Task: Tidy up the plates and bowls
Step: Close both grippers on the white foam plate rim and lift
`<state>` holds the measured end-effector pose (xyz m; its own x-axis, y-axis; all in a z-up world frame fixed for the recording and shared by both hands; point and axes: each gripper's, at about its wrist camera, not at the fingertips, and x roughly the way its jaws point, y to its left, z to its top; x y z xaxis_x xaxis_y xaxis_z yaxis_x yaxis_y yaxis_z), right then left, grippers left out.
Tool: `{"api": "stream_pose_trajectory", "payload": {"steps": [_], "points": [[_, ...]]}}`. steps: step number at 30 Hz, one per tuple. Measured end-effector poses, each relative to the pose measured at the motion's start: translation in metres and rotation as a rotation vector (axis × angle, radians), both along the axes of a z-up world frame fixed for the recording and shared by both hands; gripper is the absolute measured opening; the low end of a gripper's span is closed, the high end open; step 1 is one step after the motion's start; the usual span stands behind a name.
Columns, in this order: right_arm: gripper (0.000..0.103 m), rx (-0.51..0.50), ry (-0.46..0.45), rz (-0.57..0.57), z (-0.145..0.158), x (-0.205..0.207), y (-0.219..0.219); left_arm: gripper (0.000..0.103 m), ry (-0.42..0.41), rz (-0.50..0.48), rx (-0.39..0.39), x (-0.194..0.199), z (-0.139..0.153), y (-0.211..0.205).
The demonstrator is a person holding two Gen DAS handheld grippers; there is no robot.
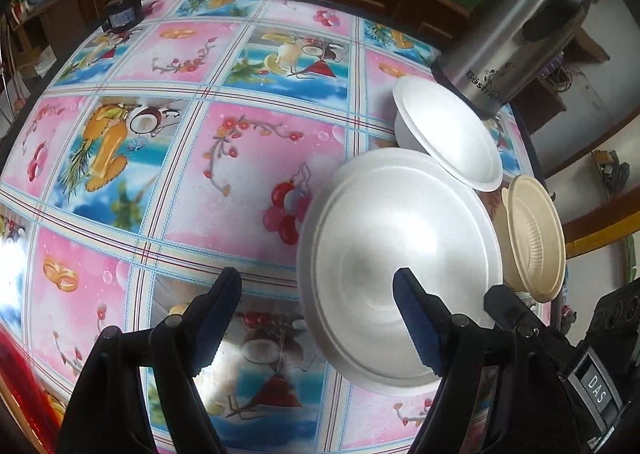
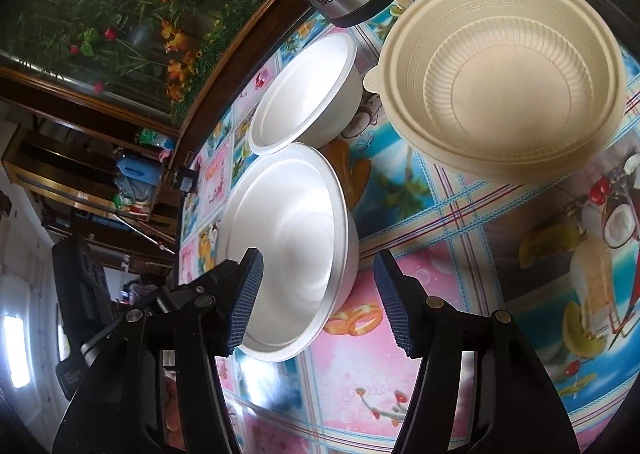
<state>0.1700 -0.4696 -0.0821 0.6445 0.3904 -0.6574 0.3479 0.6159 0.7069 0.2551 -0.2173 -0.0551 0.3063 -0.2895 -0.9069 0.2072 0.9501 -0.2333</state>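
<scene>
Three bowls crowd one side of the bench point(image 1: 224, 174): a large white bowl point(image 1: 400, 262), a smaller white bowl point(image 1: 452, 134) whose rim looks to touch or overlap it, and a ribbed cream bowl point(image 1: 534, 238) just beside them, with a steel flask point(image 1: 516, 34) standing close behind. Both claws stand spread and hold nothing. The left claw point(image 1: 316, 318) hangs over the large bowl's near edge, one pad above its hollow and the other out over the patterned cloth; the right claw point(image 2: 318, 302) straddles that same bowl's rim from the other side. The likeliest trouble, as I judge it, is both claws closing on one light bowl and pulling against each other, or a lift dragging the smaller bowl along where the rims meet. A thin rim pinched off-centre may also tip or slip, and a wide swing could knock the flask over. The right view shows the cream bowl point(image 2: 500, 70) fully, with its ribbed inside and small tab, standing apart from the white pair; the left view shows it only edge-on. The left view alone shows the broad free stretch of bench and a small dark object point(image 1: 122, 12) at its far edge.
</scene>
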Motion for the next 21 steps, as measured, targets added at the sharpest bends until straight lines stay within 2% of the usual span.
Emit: {"api": "stream_pose_trajectory", "payload": {"steps": [6, 7, 8, 9, 10, 13, 17, 19, 21], "points": [[0.059, 0.039, -0.002, 0.005, -0.006, 0.001, 0.001, 0.075, -0.001, -0.006, 0.013, -0.005, -0.003, -0.006], [0.058, 0.044, -0.001, 0.005, -0.007, 0.002, 0.001, 0.073, 0.004, -0.002, 0.011, -0.004, -0.004, -0.006], [0.058, 0.052, -0.001, 0.006, -0.008, 0.002, 0.001, 0.066, 0.008, 0.002, 0.008, -0.004, -0.005, -0.005], [0.054, 0.057, -0.003, 0.005, -0.009, 0.002, 0.002, 0.057, 0.010, 0.006, 0.006, -0.004, -0.006, -0.005], [0.050, 0.058, -0.005, 0.003, -0.009, 0.002, 0.001, 0.053, 0.014, 0.008, 0.004, -0.003, -0.008, -0.005], [0.044, 0.058, -0.006, -0.005, -0.011, 0.002, 0.001, 0.049, 0.031, 0.014, -0.002, -0.003, -0.013, -0.005], [0.035, 0.051, -0.001, -0.007, -0.011, 0.003, 0.002, 0.035, 0.043, 0.020, -0.022, -0.003, -0.016, -0.003], [0.024, 0.026, 0.007, -0.010, -0.011, 0.003, 0.004, 0.031, 0.042, 0.024, -0.032, -0.002, -0.016, -0.002], [0.019, 0.011, 0.015, -0.016, -0.011, 0.003, 0.004, 0.023, 0.037, 0.023, -0.033, -0.003, -0.015, -0.002]]}}
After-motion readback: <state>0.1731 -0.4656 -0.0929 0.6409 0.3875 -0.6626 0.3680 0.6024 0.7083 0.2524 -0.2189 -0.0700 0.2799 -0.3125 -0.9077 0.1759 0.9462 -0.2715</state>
